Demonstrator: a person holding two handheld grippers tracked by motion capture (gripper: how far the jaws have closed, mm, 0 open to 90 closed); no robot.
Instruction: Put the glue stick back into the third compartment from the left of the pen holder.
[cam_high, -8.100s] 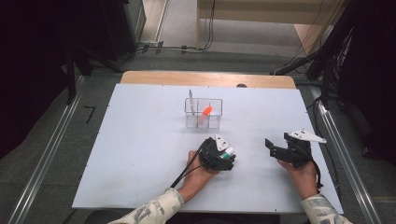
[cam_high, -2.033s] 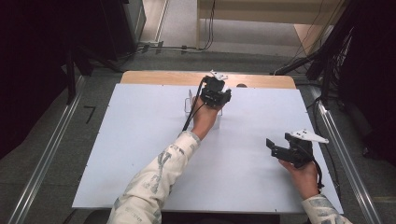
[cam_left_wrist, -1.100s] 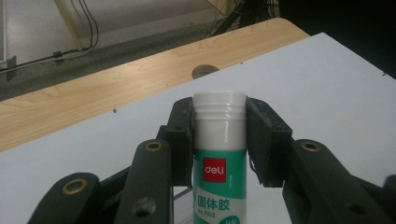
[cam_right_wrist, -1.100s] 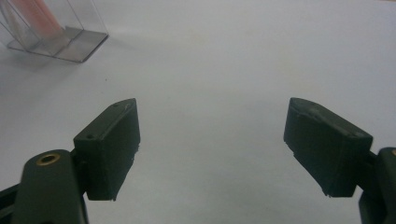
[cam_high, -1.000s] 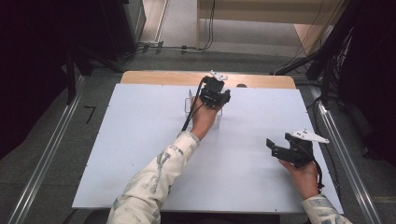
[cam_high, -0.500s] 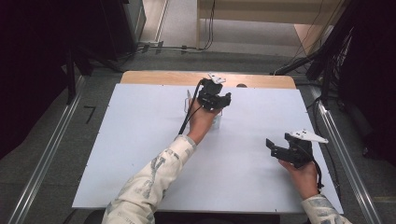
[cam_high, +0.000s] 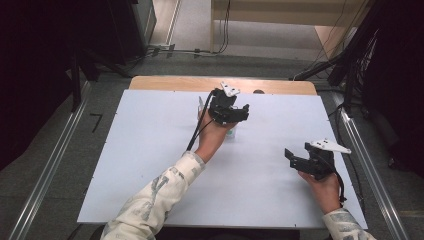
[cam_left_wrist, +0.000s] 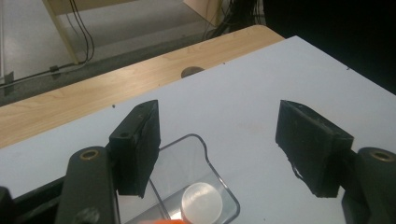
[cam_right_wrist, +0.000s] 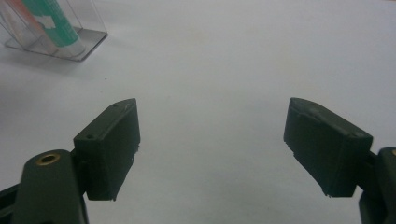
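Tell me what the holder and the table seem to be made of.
The holder looks like clear, glossy plastic, likely acrylic: the table shows through its walls, and its rounded rim catches light. The table has a matte, pale sheet, perhaps laminate or painted board, laid on a light wood top whose grain shows along the far edge.

Wooden desk (cam_high: 280, 85) covered by a white sheet (cam_high: 150, 165), bare wood showing along the far edge. Clear plastic holder (cam_left_wrist: 196, 163) standing directly on the sheet toward the far middle, with a green-and-white tube (cam_right_wrist: 56, 25) and something orange inside. Dark round spot (cam_left_wrist: 191, 71) on the wooden strip.
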